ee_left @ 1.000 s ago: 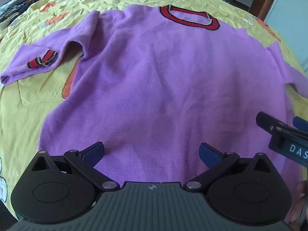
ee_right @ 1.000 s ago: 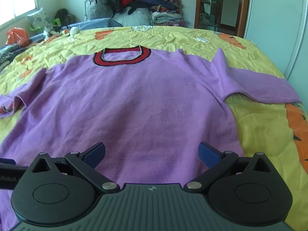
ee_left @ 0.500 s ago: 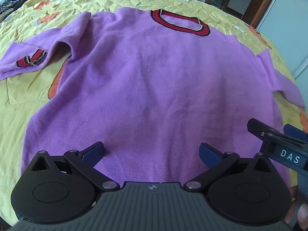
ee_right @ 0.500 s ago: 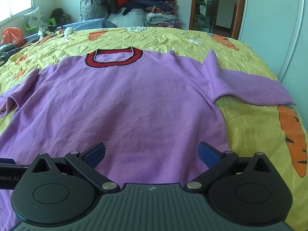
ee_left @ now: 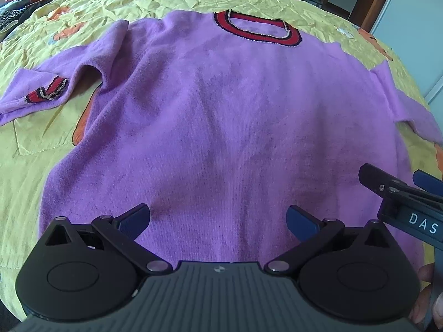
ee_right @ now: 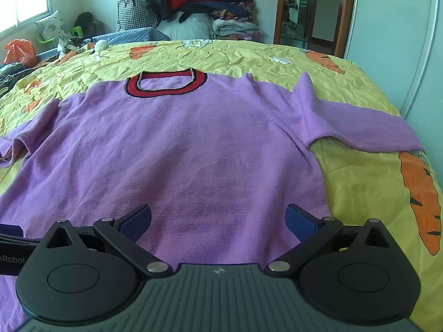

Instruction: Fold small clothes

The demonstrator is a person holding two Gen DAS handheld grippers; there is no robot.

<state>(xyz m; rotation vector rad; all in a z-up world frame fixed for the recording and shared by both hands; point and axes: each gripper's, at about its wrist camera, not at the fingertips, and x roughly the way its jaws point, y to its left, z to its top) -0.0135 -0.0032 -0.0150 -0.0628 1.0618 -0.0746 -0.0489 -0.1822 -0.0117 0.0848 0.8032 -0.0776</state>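
A purple sweater [ee_left: 221, 116] lies spread flat on a bed covered by a yellow sheet [ee_right: 249, 58] printed with orange carrots. Its red-and-black collar [ee_right: 166, 84] points toward the far edge, and its hem lies at the near edge under both tools. One sleeve [ee_right: 360, 127] stretches toward the right edge; the other, with a red cuff band [ee_left: 47, 92], reaches toward the left edge. The left gripper [ee_left: 218, 218] hangs over the hem, its blue fingers wide apart and holding nothing. The right gripper [ee_right: 218, 218] is likewise spread wide, empty. White lettering "DAS" shows on the right tool in the left view; "Robot" shows on the left tool in the right view. Piled clothes [ee_right: 199, 2] sit beyond the bed.
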